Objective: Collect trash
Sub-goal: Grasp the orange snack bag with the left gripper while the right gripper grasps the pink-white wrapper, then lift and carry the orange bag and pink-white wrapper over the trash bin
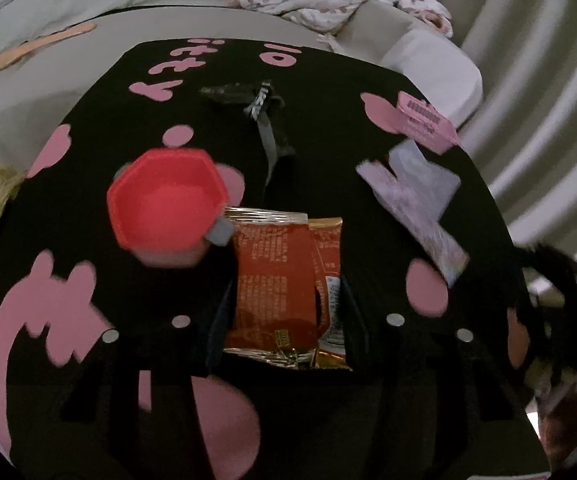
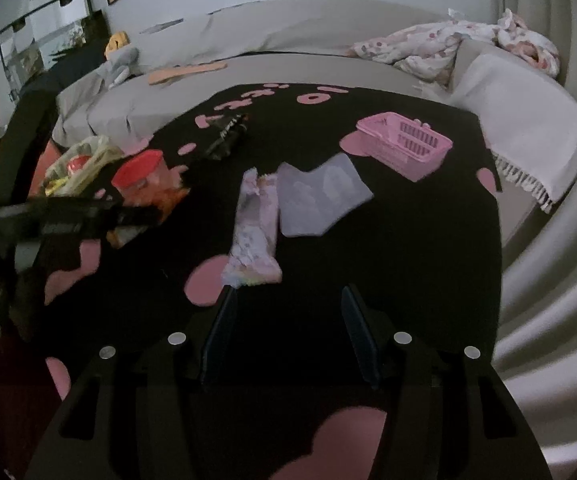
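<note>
Orange wrapper (image 1: 276,280), one, apparently pinched between left gripper (image 1: 284,304) fingers.

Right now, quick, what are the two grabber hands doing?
Left gripper: jaws around the orange foil snack wrapper; grip unclear.
Right gripper: jaws open, empty.

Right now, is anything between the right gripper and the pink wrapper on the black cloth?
Nothing visible. The right gripper is open and empty, and the pink wrapper lies just ahead of its fingertips on bare black cloth. The grey pouch lies beside the wrapper, further on and to the right, not in the path.
</note>
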Demonstrator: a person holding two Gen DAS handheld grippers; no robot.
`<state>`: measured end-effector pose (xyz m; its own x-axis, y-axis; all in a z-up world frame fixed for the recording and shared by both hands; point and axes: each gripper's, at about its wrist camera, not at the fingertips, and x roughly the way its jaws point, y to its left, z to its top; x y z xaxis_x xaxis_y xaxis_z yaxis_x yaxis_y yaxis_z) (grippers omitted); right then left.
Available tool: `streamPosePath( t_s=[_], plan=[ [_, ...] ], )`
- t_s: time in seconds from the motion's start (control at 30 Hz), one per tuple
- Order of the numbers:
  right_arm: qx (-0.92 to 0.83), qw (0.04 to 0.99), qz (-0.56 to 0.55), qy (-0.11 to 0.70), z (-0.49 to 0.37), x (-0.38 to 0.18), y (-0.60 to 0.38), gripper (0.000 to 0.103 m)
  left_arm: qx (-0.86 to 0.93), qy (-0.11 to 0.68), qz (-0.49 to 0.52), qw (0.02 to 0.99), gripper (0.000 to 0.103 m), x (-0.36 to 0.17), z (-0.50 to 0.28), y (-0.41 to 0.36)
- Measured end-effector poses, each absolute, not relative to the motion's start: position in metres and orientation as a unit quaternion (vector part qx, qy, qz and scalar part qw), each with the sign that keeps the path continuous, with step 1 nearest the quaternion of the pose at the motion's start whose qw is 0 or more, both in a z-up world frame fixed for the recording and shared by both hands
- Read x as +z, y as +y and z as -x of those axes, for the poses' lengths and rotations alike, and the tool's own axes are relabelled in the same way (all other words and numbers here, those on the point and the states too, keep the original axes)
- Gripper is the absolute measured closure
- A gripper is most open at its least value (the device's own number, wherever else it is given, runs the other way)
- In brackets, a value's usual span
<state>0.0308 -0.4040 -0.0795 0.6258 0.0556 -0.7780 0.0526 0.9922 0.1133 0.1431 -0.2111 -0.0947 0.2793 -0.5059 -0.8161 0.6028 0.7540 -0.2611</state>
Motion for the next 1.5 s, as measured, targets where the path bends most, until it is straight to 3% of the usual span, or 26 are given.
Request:
streamPosePath(
  t_s=[0.17, 0.33, 0.5, 0.57, 0.63, 0.73, 1.27, 1.33, 1.5],
  plan=[
    [0.031, 0.894, -0.055, 0.445, -0.058, -0.084, -0.39, 0.051, -0.338, 0.502, -0.042, 0.795, 0.055, -0.096, -0.128, -0.182],
    [0.052, 0.879, -0.055, 0.471, -0.092, -0.096, -0.38, 0.054, -0.33, 0.507, -0.017, 0.796, 0.045, -0.098, -0.122, -0.156],
    [0.029, 0.879, -0.012, 0.475, -0.121, -0.1, -0.371, 0.055, -0.327, 0.501, 0.001, 0.801, 0.043, -0.095, -0.122, -0.145],
    [0.019, 0.88, 0.001, 0.475, -0.129, -0.101, -0.368, 0.061, -0.326, 0.496, 0.004, 0.805, 0.043, -0.092, -0.121, -0.141],
    [0.02, 0.881, 0.004, 0.473, -0.131, -0.101, -0.369, 0.078, -0.327, 0.491, 0.003, 0.807, 0.043, -0.089, -0.121, -0.14],
    [0.034, 0.883, -0.01, 0.467, -0.125, -0.097, -0.37, 0.085, -0.33, 0.487, -0.001, 0.809, 0.042, -0.086, -0.12, -0.141],
    [0.043, 0.917, -0.028, 0.396, -0.049, -0.05, -0.372, 0.086, -0.311, 0.501, -0.065, 0.805, 0.043, -0.103, -0.132, -0.173],
    [0.043, 0.919, -0.029, 0.39, -0.046, -0.047, -0.372, 0.086, -0.315, 0.5, -0.057, 0.805, 0.052, -0.101, -0.132, -0.171],
    [0.053, 0.925, -0.029, 0.376, -0.04, -0.037, -0.365, 0.086, -0.31, 0.476, -0.043, 0.822, 0.056, -0.083, -0.127, -0.159]
  ],
)
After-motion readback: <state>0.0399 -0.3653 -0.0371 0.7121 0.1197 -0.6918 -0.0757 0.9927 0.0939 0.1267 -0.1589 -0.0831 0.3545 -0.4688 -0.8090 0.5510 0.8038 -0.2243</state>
